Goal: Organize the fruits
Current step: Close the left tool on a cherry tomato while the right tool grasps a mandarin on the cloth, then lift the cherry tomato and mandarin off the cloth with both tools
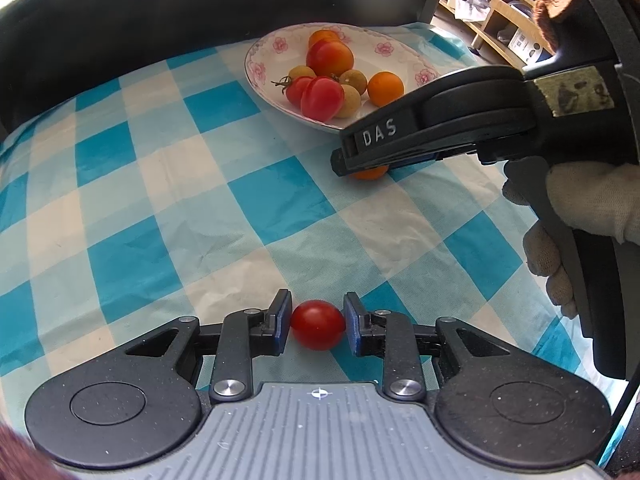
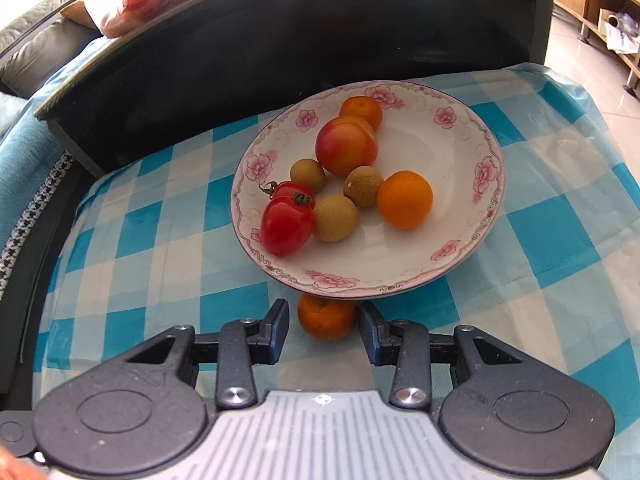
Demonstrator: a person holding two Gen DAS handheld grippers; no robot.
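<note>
My left gripper (image 1: 317, 324) is shut on a red cherry tomato (image 1: 317, 325), its pads touching both sides, low over the checked cloth. My right gripper (image 2: 324, 326) is open, its fingers on either side of a small orange (image 2: 327, 317) that lies on the cloth against the plate's near rim; a gap shows on each side. In the left wrist view that orange (image 1: 370, 173) peeks out under the right gripper (image 1: 360, 156). The white floral plate (image 2: 460, 264) holds tomatoes (image 2: 286, 226), a peach (image 2: 346, 151), two oranges (image 2: 405, 199) and three longans (image 2: 334, 218).
A blue and white checked cloth (image 1: 168, 200) covers the table. A dark raised edge (image 2: 240, 60) runs behind the plate. Wooden shelves (image 1: 496, 12) stand at the far right, and a sofa (image 2: 36, 44) at the far left.
</note>
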